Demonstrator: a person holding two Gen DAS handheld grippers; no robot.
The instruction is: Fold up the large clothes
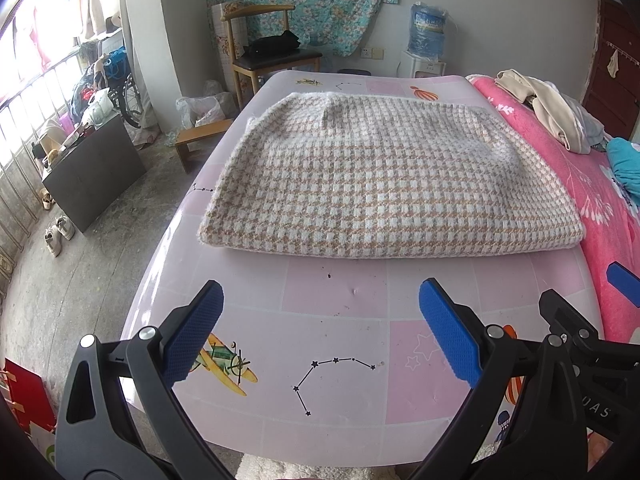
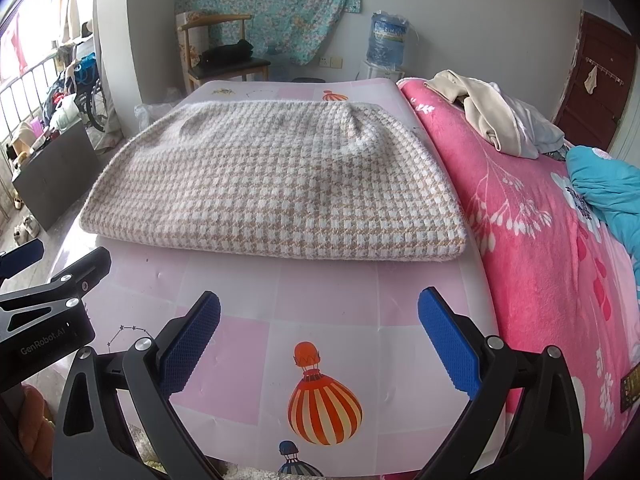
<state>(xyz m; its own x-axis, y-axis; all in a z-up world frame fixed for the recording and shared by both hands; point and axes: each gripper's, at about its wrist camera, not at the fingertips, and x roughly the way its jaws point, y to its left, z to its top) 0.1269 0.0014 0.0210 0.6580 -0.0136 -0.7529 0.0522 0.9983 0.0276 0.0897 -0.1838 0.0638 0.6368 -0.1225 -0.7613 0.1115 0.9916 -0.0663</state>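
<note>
A: Looking along the left gripper, I get the floor on the left, a black cabinet and a wooden chair past the far end. The right gripper pokes in at the right edge.

B: The right wrist view has more of the pink blanket, with a beige heap of clothes and a teal cloth on it. The left gripper shows at the left edge there.

A: Both pairs of blue pads stand spread wide, holding nothing.

B: Agreed. The right gripper hangs over bare pink mat, clear of the fabric.

A: The folded checked garment lies on the mat ahead of both grippers, its near fold a thick rounded edge. A strip of mat stays open at the far end.

B: Its right edge nearly meets the blanket. The garment is fuzzy, beige and white houndstooth, lying flat with 2 soft dents near the far edge.
</note>
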